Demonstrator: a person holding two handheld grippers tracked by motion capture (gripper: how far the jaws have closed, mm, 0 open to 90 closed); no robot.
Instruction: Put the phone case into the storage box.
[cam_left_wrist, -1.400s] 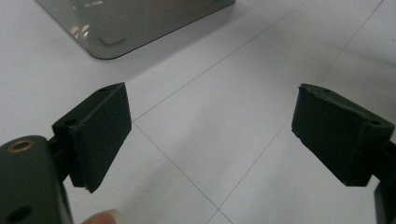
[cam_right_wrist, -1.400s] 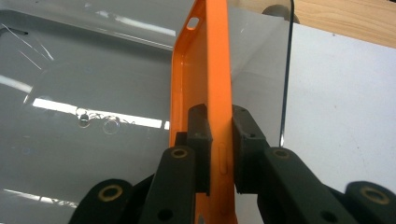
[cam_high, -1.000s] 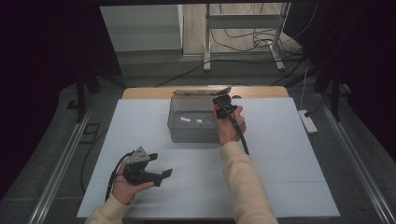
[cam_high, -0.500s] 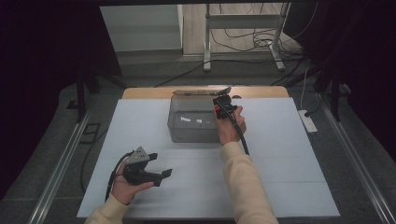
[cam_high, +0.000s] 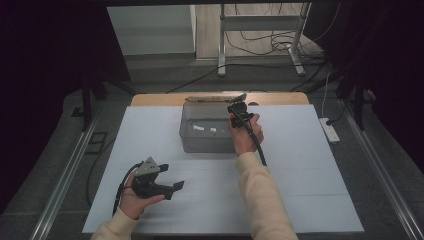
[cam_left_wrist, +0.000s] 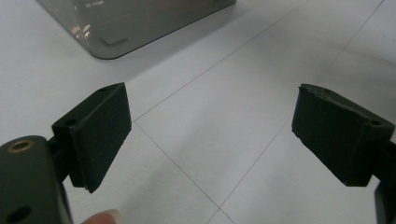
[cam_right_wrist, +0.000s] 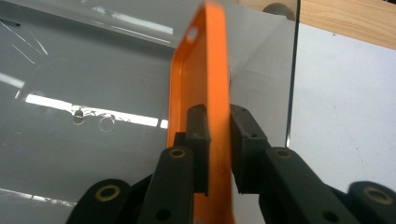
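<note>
A grey see-through box (cam_high: 205, 134) stands at the back middle of the white table (cam_high: 300, 165). My right gripper (cam_high: 239, 114) reaches into its right end. In the right gripper view it (cam_right_wrist: 219, 144) is shut on a thin orange lid (cam_right_wrist: 198, 70) that stands on edge against the box wall (cam_right_wrist: 93, 70). Its jaws have just been opening a little, with the lid still between the pads. My left gripper (cam_high: 171, 177) rests low over the table's front left, open, with nothing between its pads (cam_left_wrist: 100, 130). A corner of the box (cam_left_wrist: 130, 23) shows ahead of it.
A flat brownish panel (cam_high: 215, 98) lies along the box's back rim. A wooden strip (cam_high: 280, 98) runs along the table's far edge. A power strip (cam_high: 331, 130) lies on the floor to the right. A metal stand (cam_high: 260, 40) and cables are behind the table.
</note>
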